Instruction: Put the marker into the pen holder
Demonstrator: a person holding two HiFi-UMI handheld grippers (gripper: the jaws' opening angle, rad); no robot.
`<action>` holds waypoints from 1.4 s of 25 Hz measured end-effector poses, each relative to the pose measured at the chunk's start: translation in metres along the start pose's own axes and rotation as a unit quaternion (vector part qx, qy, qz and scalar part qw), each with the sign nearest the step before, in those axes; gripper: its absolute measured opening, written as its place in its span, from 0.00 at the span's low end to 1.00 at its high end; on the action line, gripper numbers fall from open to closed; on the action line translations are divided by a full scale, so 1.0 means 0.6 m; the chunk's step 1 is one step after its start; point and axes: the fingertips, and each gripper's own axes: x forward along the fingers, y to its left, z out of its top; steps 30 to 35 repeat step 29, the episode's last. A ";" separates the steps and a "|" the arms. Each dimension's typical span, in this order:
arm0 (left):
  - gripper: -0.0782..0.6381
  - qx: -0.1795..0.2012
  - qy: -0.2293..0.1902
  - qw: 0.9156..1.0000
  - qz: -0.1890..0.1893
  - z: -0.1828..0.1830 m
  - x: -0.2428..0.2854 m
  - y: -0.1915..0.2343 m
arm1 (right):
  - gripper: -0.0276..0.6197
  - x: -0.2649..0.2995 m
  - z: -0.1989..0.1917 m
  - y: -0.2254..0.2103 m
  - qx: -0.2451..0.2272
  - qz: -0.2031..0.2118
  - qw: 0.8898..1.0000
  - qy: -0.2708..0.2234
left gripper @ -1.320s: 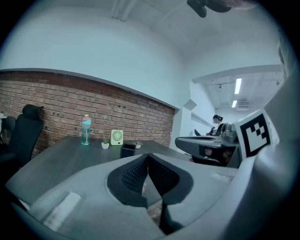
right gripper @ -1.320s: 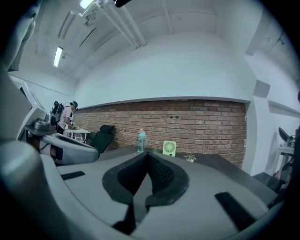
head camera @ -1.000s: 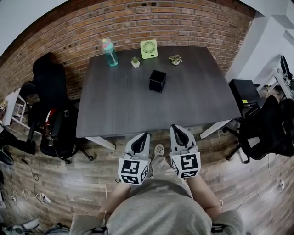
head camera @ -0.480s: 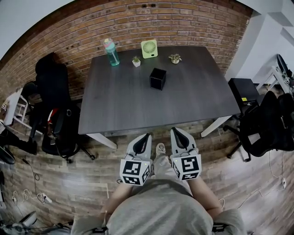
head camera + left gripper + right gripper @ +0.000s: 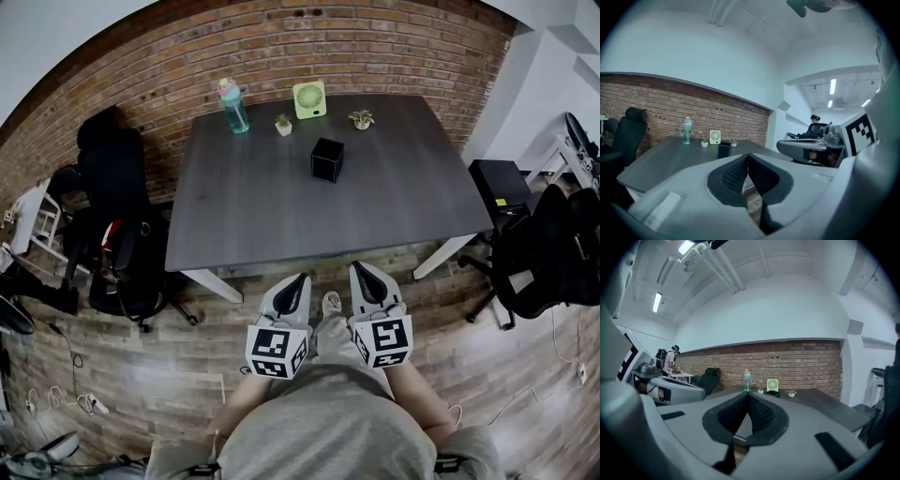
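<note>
Presently noted: black cube-shaped pen holder (image 5: pixel 326 159) upright on dark grey wooden table (image 5: pixel 262 216), near teal drinking bottle with pink cap (image 5: pixel 232 106); contents of both not discernible. Marker not made out in any view. Left gripper (image 5: pixel 298 278) and right gripper (image 5: pixel 361 269) both closed on nothing, side by side, short of table's near edge, well apart from holder.
</note>
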 end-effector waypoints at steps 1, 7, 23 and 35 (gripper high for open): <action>0.13 0.000 0.000 1.000 0.000 0.000 -0.002 0.001 | 0.05 0.000 0.000 0.001 0.001 0.000 1.000 0.000; 0.13 0.001 -0.001 1.000 -0.001 0.003 -0.008 0.004 | 0.04 -0.003 -0.002 0.006 0.011 0.000 1.000 0.005; 0.13 -0.001 -0.005 1.000 -0.003 0.003 -0.007 -0.006 | 0.04 -0.019 -0.002 -0.003 0.013 -0.008 1.000 0.002; 0.13 0.000 -0.004 1.000 -0.004 0.002 -0.001 -0.006 | 0.04 -0.017 -0.008 -0.007 0.016 -0.011 1.000 0.004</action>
